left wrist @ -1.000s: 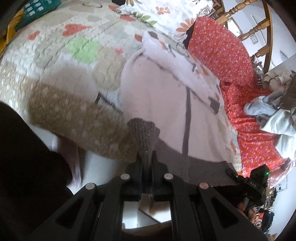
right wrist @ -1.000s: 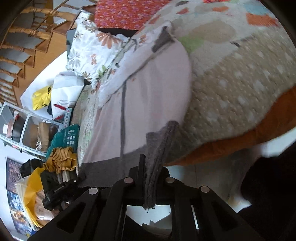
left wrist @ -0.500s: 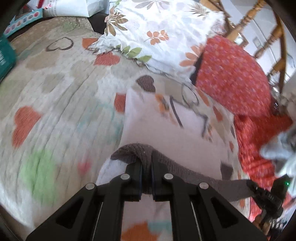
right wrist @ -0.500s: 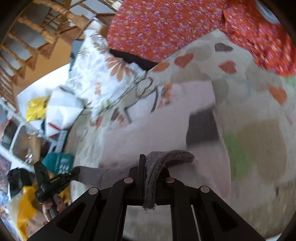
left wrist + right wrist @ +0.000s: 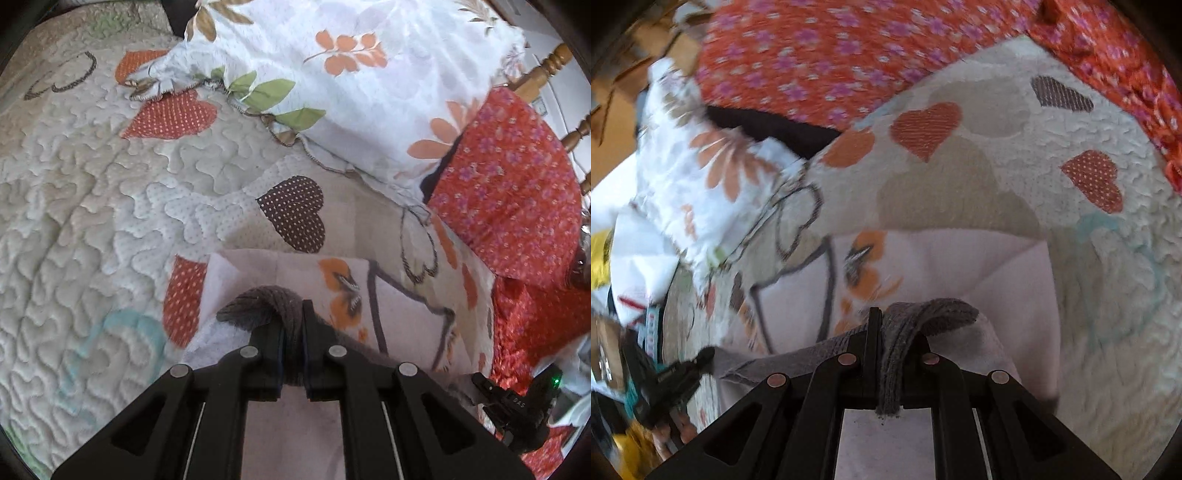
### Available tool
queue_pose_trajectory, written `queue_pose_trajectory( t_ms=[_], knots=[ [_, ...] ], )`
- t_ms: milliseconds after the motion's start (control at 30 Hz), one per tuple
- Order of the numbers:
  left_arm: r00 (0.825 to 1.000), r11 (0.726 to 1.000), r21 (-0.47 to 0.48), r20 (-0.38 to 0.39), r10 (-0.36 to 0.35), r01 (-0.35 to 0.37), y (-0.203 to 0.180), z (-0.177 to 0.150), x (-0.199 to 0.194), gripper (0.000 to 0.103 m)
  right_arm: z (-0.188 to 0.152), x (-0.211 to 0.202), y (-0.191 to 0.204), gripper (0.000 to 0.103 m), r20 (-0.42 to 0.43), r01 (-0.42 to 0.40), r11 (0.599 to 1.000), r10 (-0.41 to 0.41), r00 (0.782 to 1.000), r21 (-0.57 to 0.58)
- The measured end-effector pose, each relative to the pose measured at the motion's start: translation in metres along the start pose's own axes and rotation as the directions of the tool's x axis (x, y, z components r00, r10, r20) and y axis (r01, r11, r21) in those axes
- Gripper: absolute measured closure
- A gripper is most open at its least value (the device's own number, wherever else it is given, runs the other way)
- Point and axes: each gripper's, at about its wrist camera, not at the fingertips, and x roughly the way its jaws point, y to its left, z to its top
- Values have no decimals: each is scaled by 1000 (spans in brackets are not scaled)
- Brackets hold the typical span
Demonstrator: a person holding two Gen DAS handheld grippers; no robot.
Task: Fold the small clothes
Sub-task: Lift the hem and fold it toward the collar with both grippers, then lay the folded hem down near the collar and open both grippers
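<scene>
A small pale pink garment (image 5: 402,314) with grey lines, an orange print and a grey ribbed hem (image 5: 266,304) lies on a quilted bedspread (image 5: 92,206). My left gripper (image 5: 293,332) is shut on one corner of the hem. My right gripper (image 5: 897,343) is shut on the other corner of the hem (image 5: 916,317). Both hold the hem folded over the garment's upper part (image 5: 960,266). Each gripper shows in the other's view: the right one (image 5: 517,402) and the left one (image 5: 665,376).
A white flowered pillow (image 5: 351,74) and a red flowered cushion (image 5: 517,184) lie just beyond the garment. A wooden headboard (image 5: 546,70) stands behind them. Yellow and white items (image 5: 602,254) sit at the bed's far left side.
Both grippers have carried the grey hem from the bed's near edge forward over the garment toward the pillows, folding it in half.
</scene>
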Motion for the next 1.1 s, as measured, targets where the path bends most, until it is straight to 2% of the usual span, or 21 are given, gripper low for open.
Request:
queue_pose_trajectory(
  t_ms=[133, 233, 300, 367, 467, 567, 667, 767, 933, 1100],
  knots=[
    [1000, 1000, 3, -1, -20, 20, -3, 7, 7, 89, 9, 20, -24, 93, -36, -38, 996, 41, 998, 81],
    [998, 997, -31, 2, -64, 64, 1, 10, 2, 75, 11, 15, -33, 82, -16, -94, 987, 97, 995, 132],
    [997, 997, -48, 56, -58, 61, 4, 10, -10, 50, 13, 2, -33, 46, 39, -106, 986, 101, 994, 131],
    [994, 997, -63, 101, -46, 53, 7, 12, -22, 43, 15, -14, -34, 37, 98, -107, 984, 94, 991, 140],
    [991, 994, -84, 118, -63, 73, 13, 15, -37, 42, 16, -32, -35, 37, 139, -105, 983, 84, 987, 148],
    [992, 998, -54, 123, -17, 24, 13, 12, -47, 40, 14, -39, -32, 37, 143, -65, 990, 47, 989, 123],
    [993, 997, 38, 100, 59, -63, 7, 2, -47, 39, 9, -39, -25, 37, 114, -11, 997, 3, 993, 72],
    [986, 979, 136, 94, 138, -150, 4, -13, -46, 39, 1, -41, -20, 37, 102, 44, 999, -45, 994, 16],
    [967, 925, 285, 57, 247, -253, 5, -45, -43, 39, -14, -50, -7, 37, 99, 126, 988, -117, 988, -93],
    [951, 898, 331, -5, 308, -289, 14, -74, -34, 39, -39, -54, 8, 37, 81, 196, 956, -183, 980, -216]
  ],
)
